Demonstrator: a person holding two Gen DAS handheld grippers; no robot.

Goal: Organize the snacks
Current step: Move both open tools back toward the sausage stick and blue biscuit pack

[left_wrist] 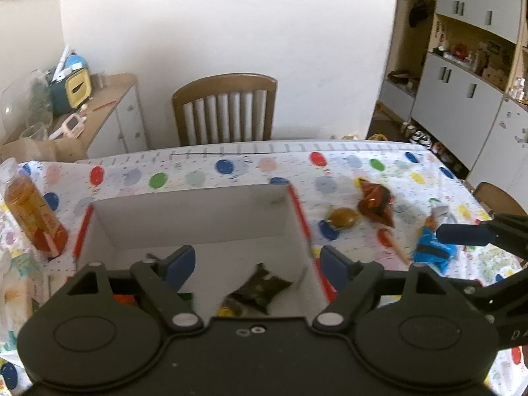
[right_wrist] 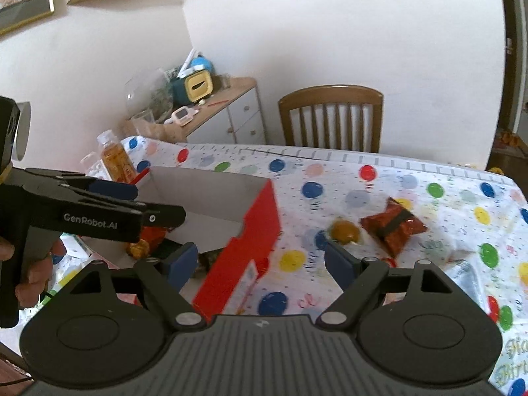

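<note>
L wrist view: L gripper (left_wrist: 255, 259) wide open, empty, over box (left_wrist: 198, 217), loose snacks (left_wrist: 376, 203) lying to its right on table (left_wrist: 231, 168); R wrist view: R gripper (right_wrist: 260, 260) wide open, empty, nearer red pack (right_wrist: 392, 224) ahead-right, long axis diagonal.

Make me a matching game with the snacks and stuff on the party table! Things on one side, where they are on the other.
Things:
1. dark snack packet
2. red snack bag
3. orange drink bottle
4. blue snack packet

Places:
A. standing on the table, left of the box
B. lying on the tablecloth beside the round brown snack
C. inside the box
D. on the table under the right claw's tip

Pairs: 1-C, 2-B, 3-A, 4-D
</note>
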